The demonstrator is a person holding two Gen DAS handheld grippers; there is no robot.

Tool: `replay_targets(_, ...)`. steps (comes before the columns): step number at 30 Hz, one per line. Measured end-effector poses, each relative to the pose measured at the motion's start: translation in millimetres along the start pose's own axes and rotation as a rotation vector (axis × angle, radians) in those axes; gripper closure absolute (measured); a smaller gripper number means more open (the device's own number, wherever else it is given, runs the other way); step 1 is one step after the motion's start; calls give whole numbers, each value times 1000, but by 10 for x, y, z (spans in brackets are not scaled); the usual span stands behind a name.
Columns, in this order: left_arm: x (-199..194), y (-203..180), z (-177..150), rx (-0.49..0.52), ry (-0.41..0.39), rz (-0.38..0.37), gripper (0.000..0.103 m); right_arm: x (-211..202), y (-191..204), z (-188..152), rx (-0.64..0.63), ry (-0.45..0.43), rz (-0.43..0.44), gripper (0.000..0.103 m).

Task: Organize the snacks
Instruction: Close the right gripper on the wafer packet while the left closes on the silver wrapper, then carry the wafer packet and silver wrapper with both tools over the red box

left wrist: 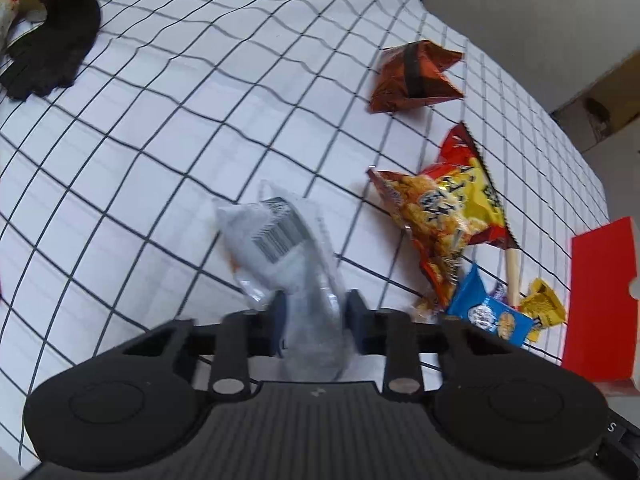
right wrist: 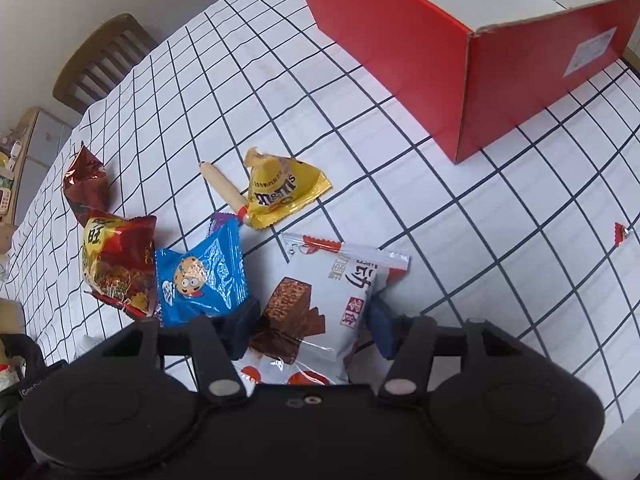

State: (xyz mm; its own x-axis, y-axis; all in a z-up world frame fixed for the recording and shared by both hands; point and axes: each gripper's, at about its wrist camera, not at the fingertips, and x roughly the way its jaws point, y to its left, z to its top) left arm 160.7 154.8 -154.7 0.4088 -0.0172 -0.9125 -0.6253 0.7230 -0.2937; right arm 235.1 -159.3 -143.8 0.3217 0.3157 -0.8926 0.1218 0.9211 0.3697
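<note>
Each hand-held gripper (left wrist: 314,322) (right wrist: 310,324) clamps a snack packet (left wrist: 280,248) (right wrist: 320,300).

Checked tablecloth (right wrist: 460,208) bears snack packets (right wrist: 280,192), red box (right wrist: 400,40).

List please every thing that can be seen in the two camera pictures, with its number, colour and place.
silver packet: 1, silver-white with barcode, held in left gripper
white wafer packet: 1, white and red, brown wafer picture, between right gripper's jaws
blue cookie packet: 1, blue, left of wafer packet
red-yellow snack bag: 1, left of cookie packet
brown foil bag: 1, dark red-brown, farther back on the left
yellow candy bag: 1, yellow, mid table
sausage stick: 1, beige, beside candy bag
red box: 1, red outside, white inside, open, far right
black cloth: 1, far left
tablecloth: 1, white, dark grid
chair: 1, brown, behind table
left gripper: black, shut
right gripper: black, around wafer packet
</note>
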Motion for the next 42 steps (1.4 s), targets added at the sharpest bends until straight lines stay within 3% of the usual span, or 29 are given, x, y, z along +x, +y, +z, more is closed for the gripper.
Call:
replay_targets(8,-94,-64,-73,71,-35,2,87,-151,-106,-33,-21,-19,22,47)
replay_targets(27,-344,-9,-245,132,-53,-13,93,-833,-219,-74,-169,-67,125,48)
replay_targets(42,-748,-243,-302,163,-73,-38,93,-1321,-422,304,-254,-109,167,48)
